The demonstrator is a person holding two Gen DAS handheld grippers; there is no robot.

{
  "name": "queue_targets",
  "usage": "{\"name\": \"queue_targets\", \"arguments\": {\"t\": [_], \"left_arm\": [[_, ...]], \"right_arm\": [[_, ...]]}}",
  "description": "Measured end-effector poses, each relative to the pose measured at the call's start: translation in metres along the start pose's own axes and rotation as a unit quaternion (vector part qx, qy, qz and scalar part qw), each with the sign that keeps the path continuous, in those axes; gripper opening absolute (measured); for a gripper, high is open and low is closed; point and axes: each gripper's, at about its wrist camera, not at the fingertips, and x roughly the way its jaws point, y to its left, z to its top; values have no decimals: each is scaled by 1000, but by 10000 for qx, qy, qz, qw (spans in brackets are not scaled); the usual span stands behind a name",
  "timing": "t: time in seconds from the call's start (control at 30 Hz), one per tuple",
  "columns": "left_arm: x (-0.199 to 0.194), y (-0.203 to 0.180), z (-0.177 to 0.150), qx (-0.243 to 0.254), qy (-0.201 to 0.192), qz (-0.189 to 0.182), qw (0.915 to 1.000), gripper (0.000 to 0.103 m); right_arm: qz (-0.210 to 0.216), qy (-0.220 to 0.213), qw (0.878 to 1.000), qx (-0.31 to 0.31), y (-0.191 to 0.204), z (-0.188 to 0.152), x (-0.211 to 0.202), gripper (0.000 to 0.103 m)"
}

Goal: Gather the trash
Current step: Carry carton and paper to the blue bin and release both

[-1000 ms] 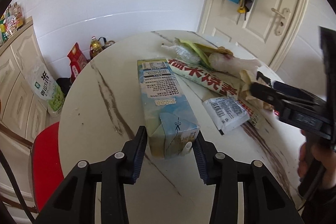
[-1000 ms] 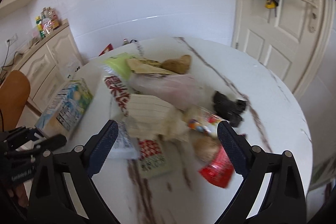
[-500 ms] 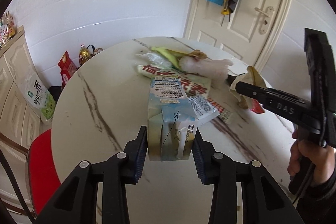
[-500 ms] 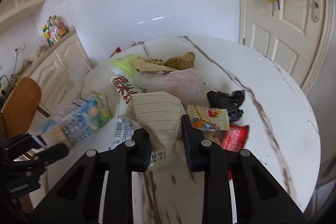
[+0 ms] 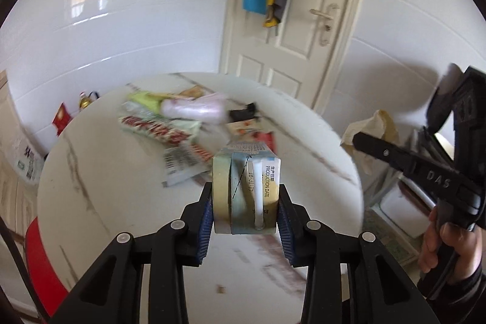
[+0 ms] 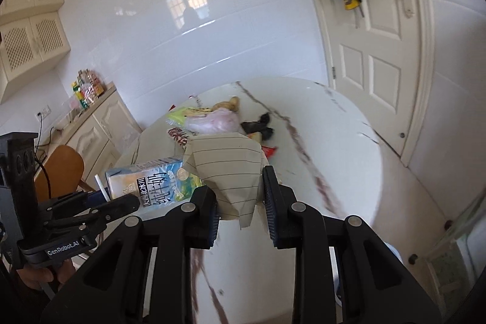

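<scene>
Item one: milk carton (image 5: 246, 190), clamped end-on in your left tongs (image 5: 245, 217), both pads pressed on its sides, carried clear above the near edge of the worktop (image 5: 121, 202). Held by its folded top, likely so the long body hangs forward.

Item two: lined paper wrapper (image 6: 226, 169), pinched in your right tongs (image 6: 240, 205), closed on it, crumpled and lifted off the surface.

Remaining on the far worktop: pink bag (image 5: 194, 111), red-lettered packet (image 5: 158, 132), black scrap (image 6: 258, 125).

Pose: both tongs tilt downward, side by side; your right hand (image 5: 449, 251) grips its handle at right.
</scene>
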Motion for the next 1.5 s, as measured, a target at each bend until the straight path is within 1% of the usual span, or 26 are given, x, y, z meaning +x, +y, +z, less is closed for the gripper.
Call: {"name": "queue_targets", "arguments": {"t": [0.13,0.27,0.37,0.5,0.6,0.67,0.77,0.8,0.9,1.0,1.07,1.2,1.23,1.27,1.3,1.33,1.4,1.47,1.5], "left_arm": [[3,-38,0,275,6,-288,9992,34],[15,-76,2,624,94,-589,9963,34],[35,-112,2,966,274,-832,9915,34],[68,-152,4,1387,526,-980,9841,34],[101,-178,4,1621,826,-1099,9771,34],[121,-197,5,1870,901,-1113,9719,34],[157,-217,6,2042,1130,-1129,9658,34],[172,-223,7,2095,1213,-1120,9638,34],[211,-240,9,2320,1376,-933,9584,36],[243,-251,8,2405,1552,-859,9543,43],[255,-255,9,2436,1556,-779,9541,56],[264,-260,11,2470,1464,-655,9556,63],[266,-263,11,2465,1435,-631,9564,68],[268,-268,11,2452,1404,-617,9573,71],[267,-268,12,2438,1368,-590,9583,71],[265,-268,13,2434,1319,-553,9593,71],[253,-268,9,2423,1232,-497,9611,72],[240,-265,12,2366,1065,-446,9647,80],[228,-260,11,2346,980,-413,9663,81]], "right_arm": [[-146,-142,9993,310,-34,-16,-31,24],[-351,-249,9971,622,-69,-34,-55,24],[-585,-284,9941,870,-99,-49,-69,24],[-885,-249,9878,1257,-141,-68,-81,24],[-1102,-127,9819,1532,-172,-83,-76,24],[-1223,-18,9775,1719,-192,-94,-69,25],[-1290,192,9720,1954,-220,-109,-53,25],[-1313,294,9696,2046,-230,-114,-45,25],[-1344,537,9626,2289,-254,-131,-24,25],[-1293,715,9568,2502,-272,-144,-7,25],[-1259,813,9535,2616,-283,-151,5,26],[-1225,927,9502,2712,-296,-155,18,26],[-1214,941,9497,2729,-298,-155,20,28],[-1203,929,9497,2737,-300,-156,22,29],[-1219,929,9495,2739,-300,-156,24,35],[-1235,947,9491,2737,-299,-156,26,43],[-1289,963,9490,2712,-295,-155,27,53],[-1351,977,9488,2682,-289,-152,24,56],[-1358,967,9488,2684,-285,-151,21,57]]}}
